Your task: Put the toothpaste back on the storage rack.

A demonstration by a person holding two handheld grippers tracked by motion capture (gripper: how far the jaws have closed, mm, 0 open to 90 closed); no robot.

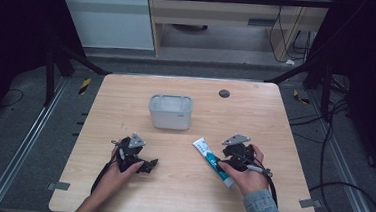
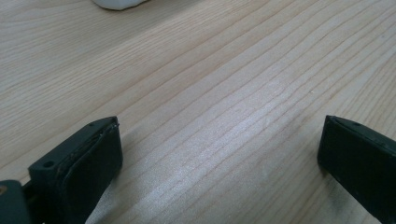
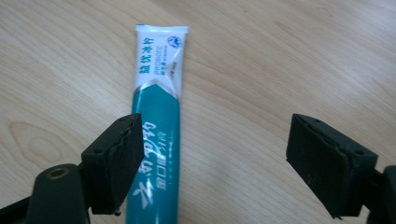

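1. The person's right hand (image 1: pixel 249 176) lies low over the near right part of the wooden table (image 1: pixel 126 96), palm wrapped round the body of the right gripper (image 1: pixel 220 161), with a denim sleeve (image 1: pixel 264 211) running off toward the near edge.
2. That gripper points leftward across the table, toward the tube, and its grey three-cornered plate (image 1: pixel 236 139) faces up on the far side of the hand.
3. In the right gripper view its two black jaws stand wide apart; no pad presses on anything, so it holds nothing.
4. The toothpaste tube (image 3: pixel 159 116) lies flat on the wood, teal along the body and white at the crimped end, which points away from the gripper.
5. One jaw overlaps the edge of the tube's teal part in that view; whether it touches the tube I cannot tell. The other jaw is over bare wood, well to the side.
6. From above, the tube runs diagonally, white end toward the table's middle, teal end by the right hand.
7. The left hand (image 1: pixel 121 169) rests on the near left part of the table, forearm coming in from the near edge, gripping the left gripper (image 1: pixel 147 164), which points right.
8. Its jaws are spread wide over bare wood, with nothing between them.
9. A white rectangular bin (image 1: pixel 170 112) stands upright farther back at the middle, well apart from both hands.
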